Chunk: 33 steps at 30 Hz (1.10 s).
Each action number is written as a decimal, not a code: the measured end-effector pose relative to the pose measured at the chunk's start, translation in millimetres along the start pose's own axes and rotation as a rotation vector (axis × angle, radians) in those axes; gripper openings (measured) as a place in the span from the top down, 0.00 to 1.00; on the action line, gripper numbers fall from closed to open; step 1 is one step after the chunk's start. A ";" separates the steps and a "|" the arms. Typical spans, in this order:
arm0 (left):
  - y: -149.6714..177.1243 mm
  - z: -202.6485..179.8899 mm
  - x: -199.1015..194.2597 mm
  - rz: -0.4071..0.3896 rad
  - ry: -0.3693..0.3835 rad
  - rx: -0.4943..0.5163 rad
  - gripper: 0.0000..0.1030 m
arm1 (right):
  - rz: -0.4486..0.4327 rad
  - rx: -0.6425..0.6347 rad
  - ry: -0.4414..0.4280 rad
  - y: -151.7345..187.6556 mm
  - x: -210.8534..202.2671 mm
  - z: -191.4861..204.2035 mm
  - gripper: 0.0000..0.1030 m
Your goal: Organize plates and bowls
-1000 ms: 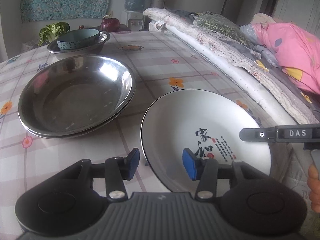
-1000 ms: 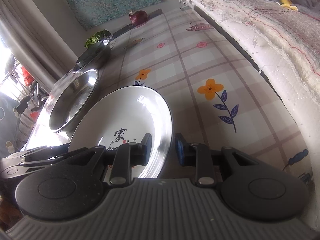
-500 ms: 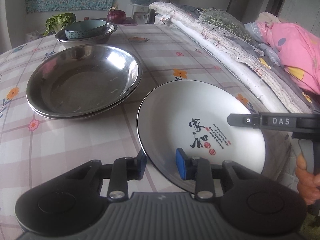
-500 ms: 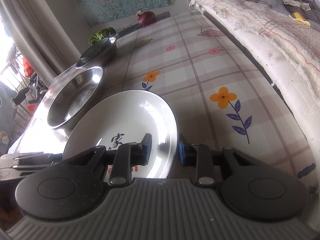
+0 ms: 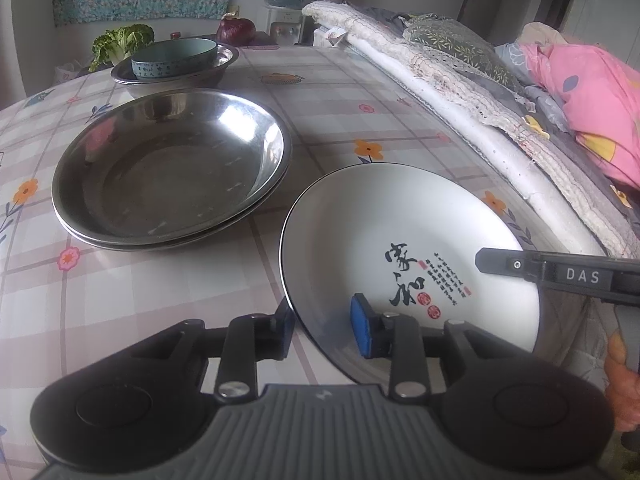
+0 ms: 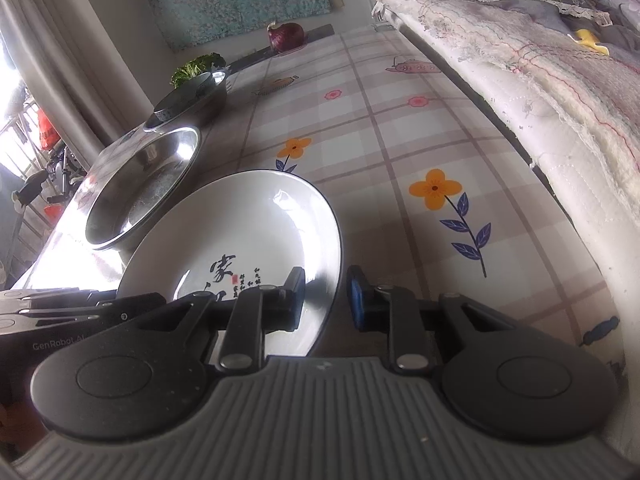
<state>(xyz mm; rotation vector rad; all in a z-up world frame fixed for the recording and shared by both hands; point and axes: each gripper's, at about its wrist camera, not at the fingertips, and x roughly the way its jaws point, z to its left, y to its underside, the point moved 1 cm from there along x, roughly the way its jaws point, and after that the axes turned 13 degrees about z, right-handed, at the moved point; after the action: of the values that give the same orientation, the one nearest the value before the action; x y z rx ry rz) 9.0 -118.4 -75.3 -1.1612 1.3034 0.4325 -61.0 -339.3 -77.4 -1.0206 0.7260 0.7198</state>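
A white plate [image 5: 400, 240] with black calligraphy is held tilted above the flowered tablecloth. My left gripper [image 5: 322, 330] is shut on its near rim, one finger under and one on top. My right gripper [image 6: 324, 298] is shut on the opposite rim of the same plate [image 6: 248, 232]; it shows in the left wrist view [image 5: 560, 274] at the plate's right. Two stacked steel plates [image 5: 168, 172] lie to the left. Behind them a teal bowl [image 5: 174, 58] sits inside a steel bowl [image 5: 180, 76].
A folded quilt and bedding [image 5: 480, 92] run along the table's right edge. A red onion [image 5: 236, 30] and leafy greens [image 5: 120, 42] lie at the far end. The tablecloth [image 5: 360, 92] stretches between the steel plates and the bedding.
The left gripper closed from open onto the plate's rim. The plate has lifted and tilted, held by both grippers, and both views have risen slightly.
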 end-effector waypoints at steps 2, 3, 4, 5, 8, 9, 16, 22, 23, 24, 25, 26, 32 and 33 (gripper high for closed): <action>-1.8 -1.0 1.1 0.003 -0.006 0.003 0.67 | 0.000 -0.012 0.002 0.8 0.9 3.1 0.79; -2.5 -1.5 1.6 0.005 -0.010 0.004 0.66 | 0.000 -0.015 0.002 0.9 1.4 4.6 0.79; -3.1 -1.7 2.0 0.006 -0.012 0.005 0.66 | -0.004 -0.020 0.012 0.9 1.5 6.4 0.79; -3.6 -2.0 2.3 0.007 -0.013 0.005 0.65 | -0.005 -0.025 0.016 0.7 2.0 7.3 0.79; -5.0 -3.9 3.7 0.006 -0.022 0.006 0.63 | -0.007 -0.015 0.008 0.1 2.2 5.9 0.79; -5.2 -4.8 3.8 0.006 -0.027 0.006 0.63 | -0.007 -0.012 0.007 -0.4 2.3 5.5 0.78; -4.8 -9.6 1.3 0.016 -0.051 0.000 0.63 | -0.005 0.021 -0.008 -5.8 1.1 4.3 0.78; -4.2 -12.9 2.1 0.011 -0.062 0.009 0.62 | -0.009 0.014 0.010 -6.4 4.5 4.9 0.78; -4.2 -12.8 2.4 0.010 -0.059 0.007 0.62 | -0.011 0.011 0.014 -5.9 4.7 5.4 0.78; -4.2 -12.9 2.6 0.009 -0.057 0.005 0.62 | -0.014 0.007 0.019 -5.5 4.9 6.0 0.78; -4.7 -12.3 2.8 0.009 -0.055 0.003 0.61 | -0.016 0.001 0.026 -5.0 5.2 6.8 0.78; -5.0 -12.0 3.0 0.008 -0.055 0.002 0.61 | -0.019 -0.005 0.033 -4.6 5.6 7.7 0.78; -7.1 -13.5 3.5 0.008 -0.063 0.000 0.59 | -0.026 -0.020 0.054 -4.4 6.3 11.3 0.77; -7.4 -13.8 3.5 0.009 -0.065 0.000 0.59 | -0.024 -0.020 0.056 -4.7 6.3 11.8 0.76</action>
<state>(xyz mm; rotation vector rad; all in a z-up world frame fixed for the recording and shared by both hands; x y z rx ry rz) 8.8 -134.3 -73.3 -1.1326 1.2524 0.4735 -51.3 -328.9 -76.2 -1.0700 0.7549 0.6808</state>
